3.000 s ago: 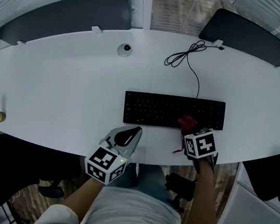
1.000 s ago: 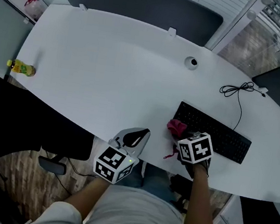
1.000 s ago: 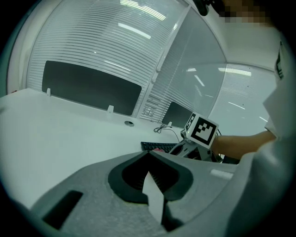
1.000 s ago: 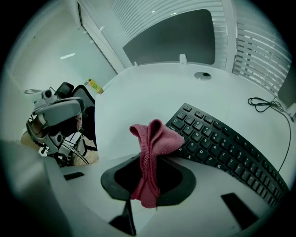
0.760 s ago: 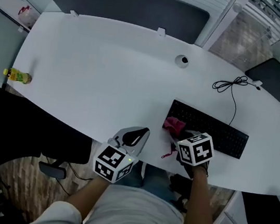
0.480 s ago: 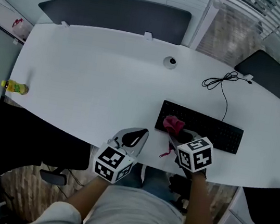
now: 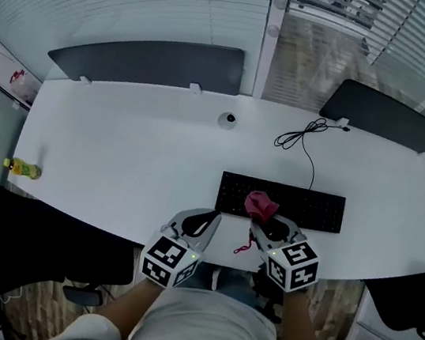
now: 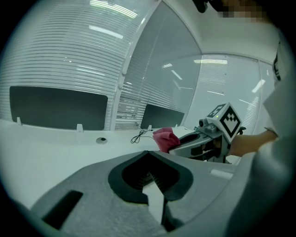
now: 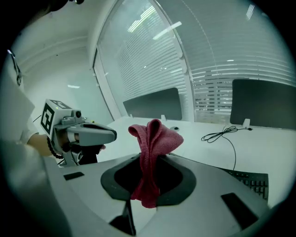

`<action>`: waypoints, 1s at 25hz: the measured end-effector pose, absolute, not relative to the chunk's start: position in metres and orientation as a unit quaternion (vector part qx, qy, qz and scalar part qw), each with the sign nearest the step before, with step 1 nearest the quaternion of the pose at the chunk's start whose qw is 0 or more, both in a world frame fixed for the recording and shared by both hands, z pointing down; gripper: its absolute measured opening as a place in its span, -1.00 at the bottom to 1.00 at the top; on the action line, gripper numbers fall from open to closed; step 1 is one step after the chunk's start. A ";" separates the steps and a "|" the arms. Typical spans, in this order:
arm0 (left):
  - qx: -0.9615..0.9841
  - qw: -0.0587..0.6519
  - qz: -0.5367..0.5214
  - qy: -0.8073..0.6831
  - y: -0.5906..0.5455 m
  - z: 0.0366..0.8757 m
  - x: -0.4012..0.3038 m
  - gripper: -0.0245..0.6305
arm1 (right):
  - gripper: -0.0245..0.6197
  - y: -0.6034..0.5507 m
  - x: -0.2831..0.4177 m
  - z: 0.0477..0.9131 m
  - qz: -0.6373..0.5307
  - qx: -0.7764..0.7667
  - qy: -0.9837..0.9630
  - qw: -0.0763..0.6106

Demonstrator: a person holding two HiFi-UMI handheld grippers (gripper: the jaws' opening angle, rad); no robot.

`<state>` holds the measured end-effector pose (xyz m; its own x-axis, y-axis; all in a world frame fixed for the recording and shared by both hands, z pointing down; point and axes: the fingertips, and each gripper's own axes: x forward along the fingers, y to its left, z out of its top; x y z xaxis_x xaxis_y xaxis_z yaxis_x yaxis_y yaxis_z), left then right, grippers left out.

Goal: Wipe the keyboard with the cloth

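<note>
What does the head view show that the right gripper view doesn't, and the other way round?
Only the head view: the whole keyboard lying on the white table, a yellow bottle near the table's left edge, and a dark chair beside the person.

Only the right gripper view: the right gripper shut on the cloth, whose folds stand up above it, and the left gripper seen side-on.

Both: the red cloth, the keyboard's cable and at least part of the keyboard.

The cloth (image 7: 260, 205) was pinkish red, the keyboard (image 7: 310, 209) black, the desk (image 7: 119, 150) white — left gripper (image 7: 206, 219) and right gripper (image 7: 261, 223) grey, with black-and-white square markers.
</note>
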<state>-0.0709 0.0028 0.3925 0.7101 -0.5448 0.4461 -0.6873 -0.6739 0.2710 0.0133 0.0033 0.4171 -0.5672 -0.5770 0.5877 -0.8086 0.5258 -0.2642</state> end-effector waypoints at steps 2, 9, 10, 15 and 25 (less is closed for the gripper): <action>0.904 0.205 0.166 -0.337 0.004 0.385 -0.063 -0.89 | -0.70 0.004 0.020 0.402 0.256 0.422 -0.846 0.204; 0.915 0.181 0.158 -0.323 0.015 0.362 -0.040 -0.89 | -0.70 0.021 0.054 0.362 0.234 0.463 -0.840 0.160; 0.916 0.180 0.158 -0.322 0.015 0.361 -0.038 -0.89 | -0.70 0.024 0.059 0.359 0.233 0.469 -0.838 0.155; 0.922 0.164 0.160 -0.313 0.013 0.351 -0.030 -0.89 | -0.70 0.037 0.071 0.354 0.233 0.485 -0.831 0.141; 0.926 0.156 0.155 -0.307 0.017 0.342 -0.009 -0.89 | -0.70 0.046 0.080 0.340 0.233 0.493 -0.831 0.109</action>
<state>-0.0093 0.0175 0.3418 0.7631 -0.5205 0.3831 -0.6175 -0.7622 0.1944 0.0800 0.0463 0.3400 -0.4904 -0.7681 0.4118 -0.8702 0.4053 -0.2802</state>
